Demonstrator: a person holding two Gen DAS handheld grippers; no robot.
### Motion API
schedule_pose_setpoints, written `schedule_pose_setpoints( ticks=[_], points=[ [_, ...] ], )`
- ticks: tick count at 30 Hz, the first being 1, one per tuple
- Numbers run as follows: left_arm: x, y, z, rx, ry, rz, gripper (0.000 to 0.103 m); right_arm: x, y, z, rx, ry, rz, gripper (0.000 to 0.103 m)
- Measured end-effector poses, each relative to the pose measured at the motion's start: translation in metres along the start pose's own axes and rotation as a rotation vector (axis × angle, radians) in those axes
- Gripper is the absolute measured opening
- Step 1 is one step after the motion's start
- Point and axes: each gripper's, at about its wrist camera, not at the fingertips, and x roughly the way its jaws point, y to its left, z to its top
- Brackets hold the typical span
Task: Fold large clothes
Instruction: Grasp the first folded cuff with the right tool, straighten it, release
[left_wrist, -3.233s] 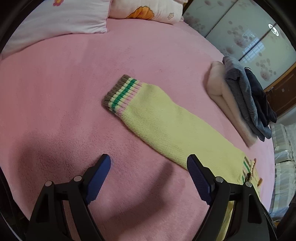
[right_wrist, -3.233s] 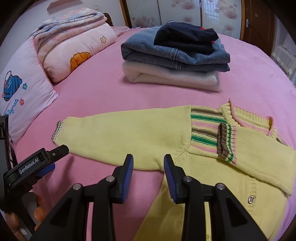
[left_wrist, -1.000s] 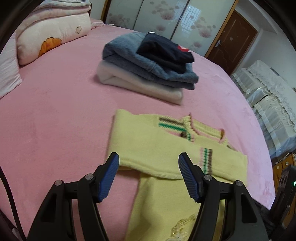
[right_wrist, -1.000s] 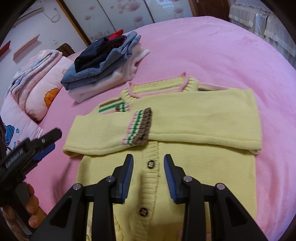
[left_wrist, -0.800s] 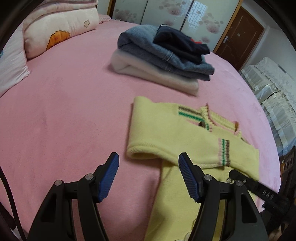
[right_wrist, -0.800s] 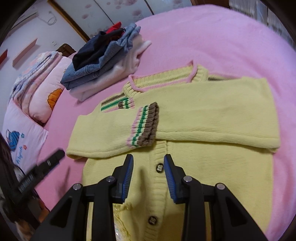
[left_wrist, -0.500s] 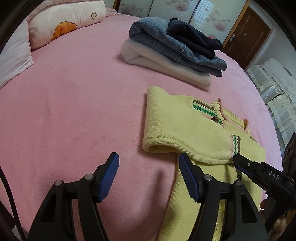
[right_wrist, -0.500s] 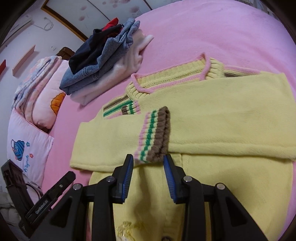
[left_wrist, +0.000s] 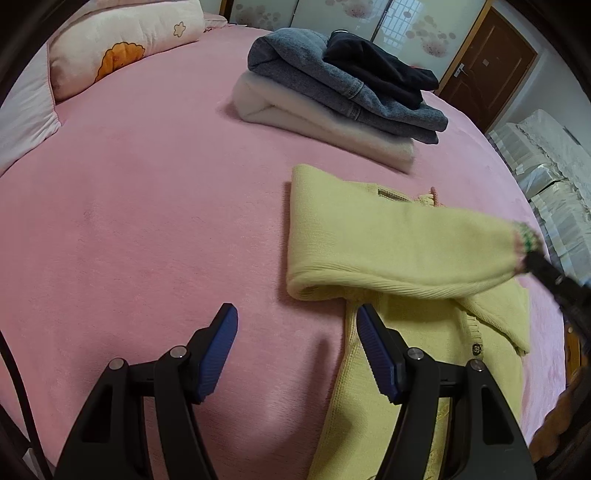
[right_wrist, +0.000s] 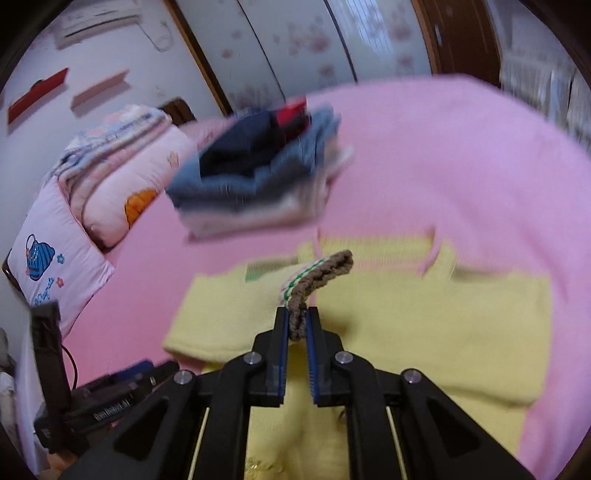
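Left gripper (left_wrist: 295, 345): its blue-padded jaws stood apart and empty at the frame's bottom, over the pink fleece bedspread (left_wrist: 147, 221).
Right gripper (right_wrist: 296, 325): its jaws were closing, pads pressing the brown striped cuff (right_wrist: 317, 275) at centre frame.
Yellow knitted cardigan (left_wrist: 391, 236): lay at right of centre, one sleeve lifted by that cuff.
Folded clothes stack (left_wrist: 343, 96): sat at upper centre, beyond the cardigan.
Pink printed pillow (left_wrist: 122, 44): lay upper left.
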Motion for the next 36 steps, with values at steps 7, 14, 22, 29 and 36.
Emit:
schedule_pose_setpoints(
  ticks=[7,14,22,29,36],
  points=[
    [-0.002,-0.009,-0.001,0.03,-0.005,-0.015,0.065,-0.016,-0.055,0.009,0.046,-0.053,-0.161,0.009],
    [0.002,-0.015,0.006,0.053,-0.001,-0.03,0.065,0.004,-0.126,-0.025,0.272,0.136,-0.155,0.012],
    [0.028,-0.005,0.042,-0.011,0.015,-0.082,0.065,-0.001,-0.134,-0.018,0.311,0.1,-0.108,0.035],
    [0.055,0.008,0.06,-0.099,0.072,-0.136,0.065,0.036,-0.129,-0.014,0.303,0.184,-0.087,0.024],
    [0.062,-0.006,0.057,-0.043,0.08,-0.16,0.054,0.004,-0.119,-0.018,0.226,0.048,-0.143,0.008]
  ],
)
